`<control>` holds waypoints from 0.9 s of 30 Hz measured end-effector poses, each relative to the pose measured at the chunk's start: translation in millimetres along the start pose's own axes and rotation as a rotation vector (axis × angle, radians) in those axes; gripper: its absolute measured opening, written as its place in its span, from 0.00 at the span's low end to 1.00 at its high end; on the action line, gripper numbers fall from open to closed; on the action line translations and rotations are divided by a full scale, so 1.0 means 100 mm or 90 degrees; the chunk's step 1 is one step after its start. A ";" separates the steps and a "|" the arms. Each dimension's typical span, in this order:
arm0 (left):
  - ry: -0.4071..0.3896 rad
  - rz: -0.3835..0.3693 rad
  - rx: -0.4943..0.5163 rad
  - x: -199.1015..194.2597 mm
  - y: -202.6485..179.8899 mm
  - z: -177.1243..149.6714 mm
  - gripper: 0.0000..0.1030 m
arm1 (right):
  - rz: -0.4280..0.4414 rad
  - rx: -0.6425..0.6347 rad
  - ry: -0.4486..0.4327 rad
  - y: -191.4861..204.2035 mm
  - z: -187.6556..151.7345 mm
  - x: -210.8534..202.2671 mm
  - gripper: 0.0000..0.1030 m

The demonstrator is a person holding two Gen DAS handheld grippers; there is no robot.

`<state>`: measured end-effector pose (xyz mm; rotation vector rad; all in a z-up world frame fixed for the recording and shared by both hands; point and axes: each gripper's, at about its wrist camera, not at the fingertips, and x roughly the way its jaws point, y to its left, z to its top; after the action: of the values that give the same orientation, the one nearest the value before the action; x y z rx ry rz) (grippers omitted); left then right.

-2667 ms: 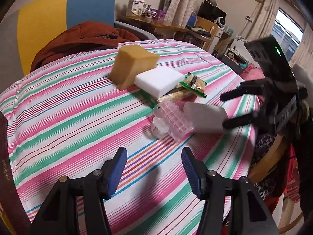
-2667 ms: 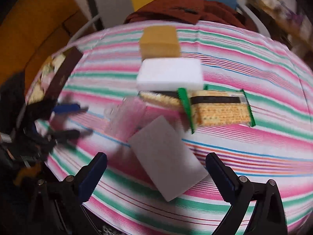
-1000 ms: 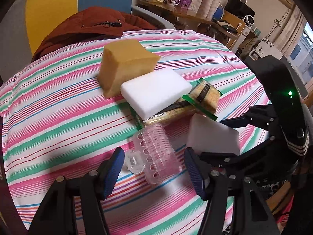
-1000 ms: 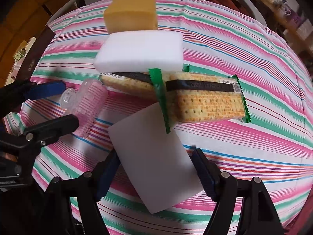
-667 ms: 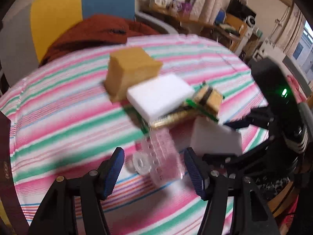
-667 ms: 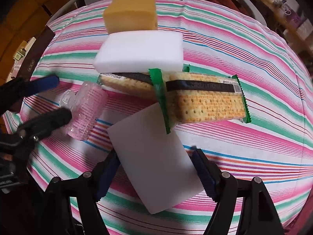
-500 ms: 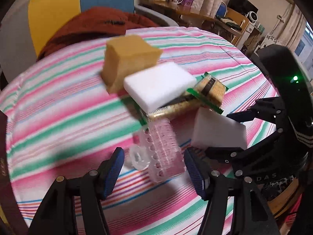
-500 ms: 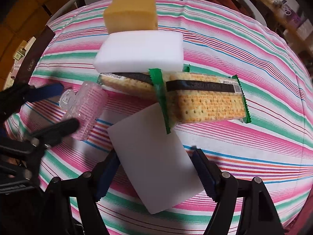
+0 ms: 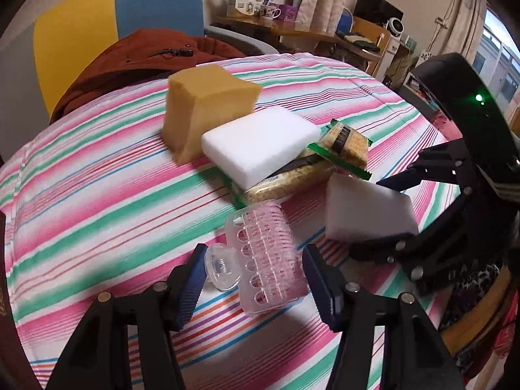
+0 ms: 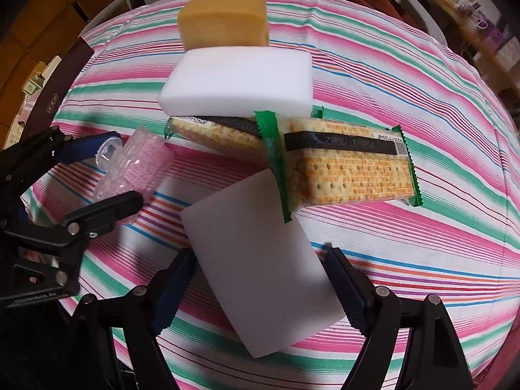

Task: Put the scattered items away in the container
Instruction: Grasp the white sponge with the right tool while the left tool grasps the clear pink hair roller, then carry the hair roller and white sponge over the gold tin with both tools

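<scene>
A pink hair roller with a clear clip point(image 9: 266, 250) lies on the striped cloth between the blue pads of my left gripper point(image 9: 252, 279). Its jaws are closing and the pads stand just beside the roller. A flat white sponge point(image 10: 260, 276) leans against a green-wrapped cracker packet point(image 10: 351, 169). My right gripper point(image 10: 260, 260) straddles that sponge with its jaws opening and the pads at the sponge's edges. Behind them sit a thick white sponge point(image 10: 240, 81) and a yellow sponge block point(image 10: 224, 16). No container shows in either view.
A second cracker packet point(image 10: 221, 133) lies partly under the thick white sponge. A dark brown edge with gold lettering point(image 10: 61, 87) borders the table on the left. A rust-red jacket point(image 9: 130, 55) lies on a yellow and blue chair point(image 9: 97, 16) behind the table.
Both grippers came down over their items: the left around the roller, the right around the flat sponge. Over the last second the left jaws narrowed and the right jaws widened slightly.
</scene>
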<state>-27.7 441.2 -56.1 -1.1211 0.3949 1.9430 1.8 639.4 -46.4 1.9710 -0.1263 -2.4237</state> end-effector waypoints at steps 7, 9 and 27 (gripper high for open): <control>-0.024 0.016 0.011 -0.20 0.19 -0.19 0.58 | -0.008 0.027 -0.010 0.00 0.04 -0.07 0.73; -0.030 0.027 0.009 -0.29 0.27 -0.28 0.58 | -0.006 0.037 -0.012 0.09 0.02 -0.09 0.73; -0.064 0.033 -0.033 -0.64 0.79 -0.70 0.57 | -0.051 0.102 -0.153 1.24 -0.56 -0.15 0.80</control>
<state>-35.2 318.0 -51.6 -1.0506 0.3237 2.0565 55.1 514.1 -34.1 1.7634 -0.2569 -2.7773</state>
